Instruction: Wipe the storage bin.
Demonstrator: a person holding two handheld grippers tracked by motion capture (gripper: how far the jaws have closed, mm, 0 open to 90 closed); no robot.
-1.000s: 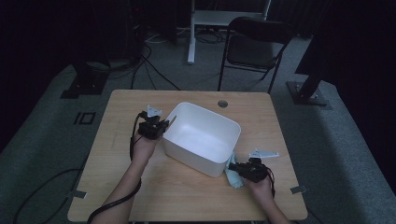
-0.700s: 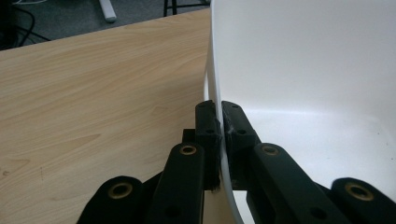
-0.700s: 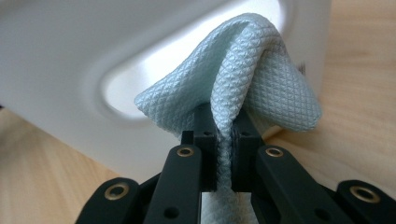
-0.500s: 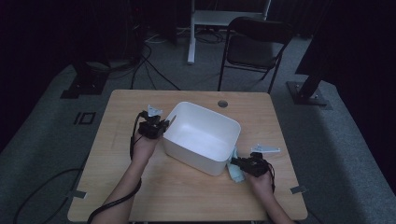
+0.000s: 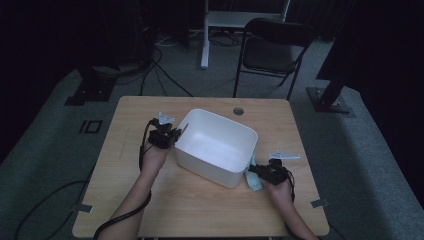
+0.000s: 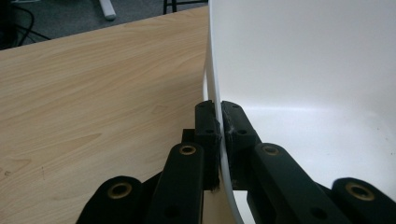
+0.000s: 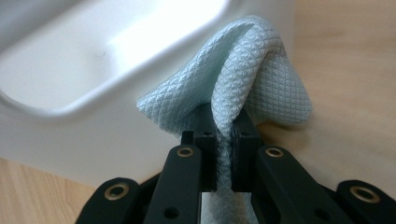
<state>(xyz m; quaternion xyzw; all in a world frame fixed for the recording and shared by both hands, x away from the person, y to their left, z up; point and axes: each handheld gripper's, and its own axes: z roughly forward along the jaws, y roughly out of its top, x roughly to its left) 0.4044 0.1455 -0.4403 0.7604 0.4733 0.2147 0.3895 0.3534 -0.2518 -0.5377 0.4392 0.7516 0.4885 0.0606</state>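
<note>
Your left gripper [image 6: 219, 133] is clamped on the white plastic tub's [image 5: 220, 142] rim; right gripper [image 7: 224, 128] pinches the pale-blue waffle-textured cloth [image 7: 247, 79] against its outer wall. Wiping looks barely begun.

A dim recording studio: stand bases [image 5: 332, 100], floor cables [image 5: 165, 75], folding chair [image 5: 272, 50]

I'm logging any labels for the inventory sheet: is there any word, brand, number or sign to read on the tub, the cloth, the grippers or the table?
None can be read.
White tub: plain walls, no print.
Light blue cloth: woven diamond pattern, no tag in sight.
Left gripper and right gripper: black jaws with brass-ringed holes, no markings.
Wooden table: bare wood grain, no sign.
</note>
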